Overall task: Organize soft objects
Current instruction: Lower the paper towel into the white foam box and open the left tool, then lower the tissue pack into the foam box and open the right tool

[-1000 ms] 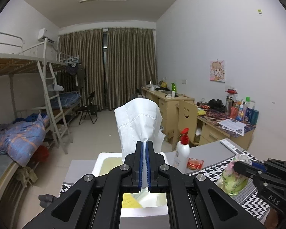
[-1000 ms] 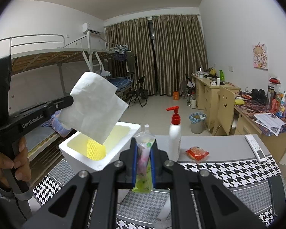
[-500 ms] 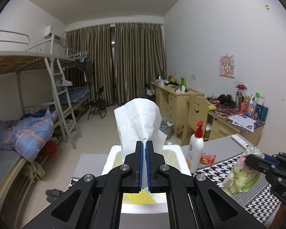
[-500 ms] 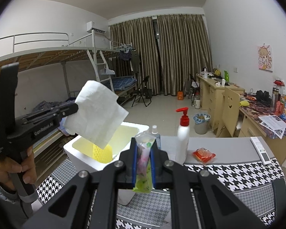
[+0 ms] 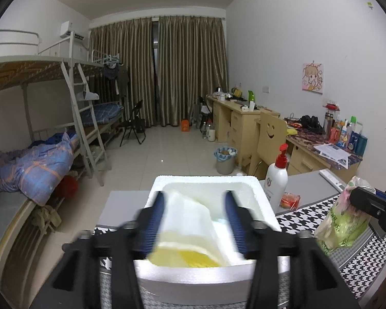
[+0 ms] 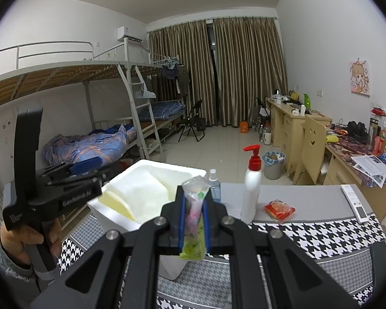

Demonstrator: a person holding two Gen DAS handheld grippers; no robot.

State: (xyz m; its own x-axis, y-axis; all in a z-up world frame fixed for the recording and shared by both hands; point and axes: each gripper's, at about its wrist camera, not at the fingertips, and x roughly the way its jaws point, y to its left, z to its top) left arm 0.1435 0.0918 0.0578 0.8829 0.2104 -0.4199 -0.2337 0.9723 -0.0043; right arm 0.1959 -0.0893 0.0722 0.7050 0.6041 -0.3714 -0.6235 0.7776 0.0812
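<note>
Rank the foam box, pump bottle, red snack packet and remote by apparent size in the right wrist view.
1. foam box, clearly largest.
2. pump bottle.
3. red snack packet and remote look about alike; fisheye stretch near the edge makes ranking them unsure.

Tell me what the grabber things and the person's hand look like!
Both grippers are black, angular plastic with silver screws and blue pads on the fingers. The left gripper has white lettering on its side and a tall black handle. The bare left hand shows a grey sleeve cuff.
</note>
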